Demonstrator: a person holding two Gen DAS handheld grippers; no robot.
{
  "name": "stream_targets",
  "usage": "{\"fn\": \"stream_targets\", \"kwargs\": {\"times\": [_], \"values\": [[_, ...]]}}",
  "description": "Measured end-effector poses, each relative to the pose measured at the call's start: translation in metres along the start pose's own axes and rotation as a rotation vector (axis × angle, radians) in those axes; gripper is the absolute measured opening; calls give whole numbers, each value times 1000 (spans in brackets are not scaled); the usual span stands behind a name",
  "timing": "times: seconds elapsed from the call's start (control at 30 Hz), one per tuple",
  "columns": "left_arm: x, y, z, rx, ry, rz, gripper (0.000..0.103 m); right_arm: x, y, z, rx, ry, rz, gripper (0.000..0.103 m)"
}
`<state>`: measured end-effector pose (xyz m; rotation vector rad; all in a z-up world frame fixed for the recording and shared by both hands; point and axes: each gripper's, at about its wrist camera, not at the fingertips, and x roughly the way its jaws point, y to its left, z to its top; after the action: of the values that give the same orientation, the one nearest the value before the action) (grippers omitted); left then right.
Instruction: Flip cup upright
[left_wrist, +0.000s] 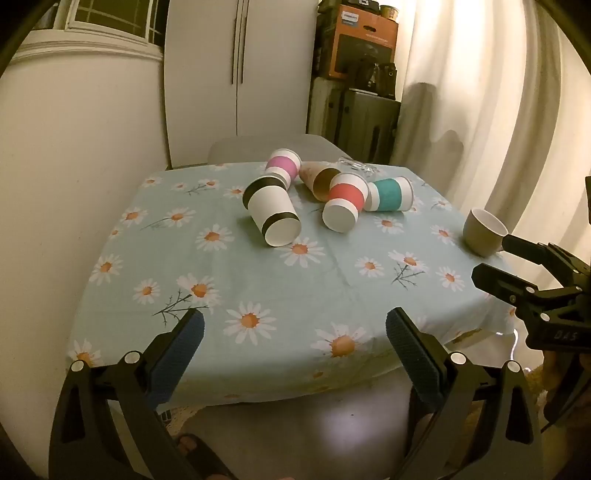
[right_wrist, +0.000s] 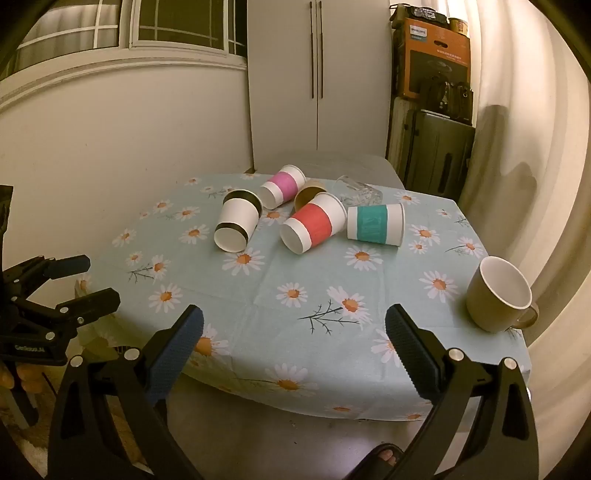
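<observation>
Several paper cups lie on their sides mid-table: a black-banded white cup, a red one, a teal one, a pink one and a brown one. A beige mug stands upright at the right edge. My left gripper is open and empty at the near table edge; it also shows in the right wrist view. My right gripper is open and empty; it shows in the left wrist view beside the mug.
A floral tablecloth covers the table. A clear glass lies behind the cups. A chair back stands at the far side. A white cupboard, stacked boxes and a curtain are behind.
</observation>
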<state>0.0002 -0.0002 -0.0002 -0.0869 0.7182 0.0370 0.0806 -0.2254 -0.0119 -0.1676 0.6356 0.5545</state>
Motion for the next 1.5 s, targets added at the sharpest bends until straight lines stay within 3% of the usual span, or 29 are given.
{"fn": "stream_targets", "kwargs": {"times": [1.5], "values": [[3,-3,-2,0,4,-5,96,-1,5,-4,1,14,2,98]]}}
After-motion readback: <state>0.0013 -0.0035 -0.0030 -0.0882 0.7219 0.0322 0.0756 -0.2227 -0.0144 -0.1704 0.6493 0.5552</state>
